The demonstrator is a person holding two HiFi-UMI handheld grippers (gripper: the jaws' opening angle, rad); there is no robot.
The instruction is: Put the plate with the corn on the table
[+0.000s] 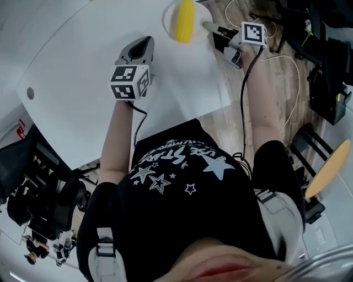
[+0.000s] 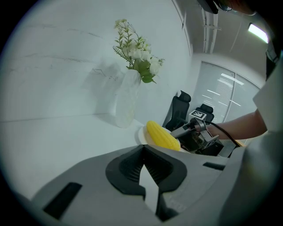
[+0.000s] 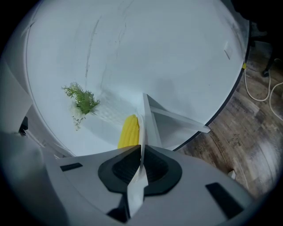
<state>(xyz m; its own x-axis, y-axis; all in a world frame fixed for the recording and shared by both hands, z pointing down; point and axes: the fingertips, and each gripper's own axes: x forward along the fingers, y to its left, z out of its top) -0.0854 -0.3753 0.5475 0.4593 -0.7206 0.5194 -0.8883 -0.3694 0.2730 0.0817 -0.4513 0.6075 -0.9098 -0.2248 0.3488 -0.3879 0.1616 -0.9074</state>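
A yellow corn cob (image 1: 183, 21) lies on a white plate (image 1: 166, 16) at the far right part of the white table (image 1: 83, 66), near its edge. My right gripper (image 1: 212, 27) is shut on the plate's right rim. In the right gripper view the plate (image 3: 148, 115) shows edge-on between the jaws of the right gripper (image 3: 141, 148), with the corn (image 3: 129, 131) to its left. I cannot tell whether the plate touches the table. My left gripper (image 1: 140, 48) hovers low over the table's middle, shut and empty. The left gripper view shows the corn (image 2: 162, 136) past the left gripper's (image 2: 142, 149) tips.
A white vase with green and white flowers (image 2: 128, 95) stands on the table just behind the plate. The table's curved edge (image 3: 225, 99) runs right of the plate, above wooden floor with cables (image 1: 292, 71). Black office chairs (image 1: 38, 182) stand around.
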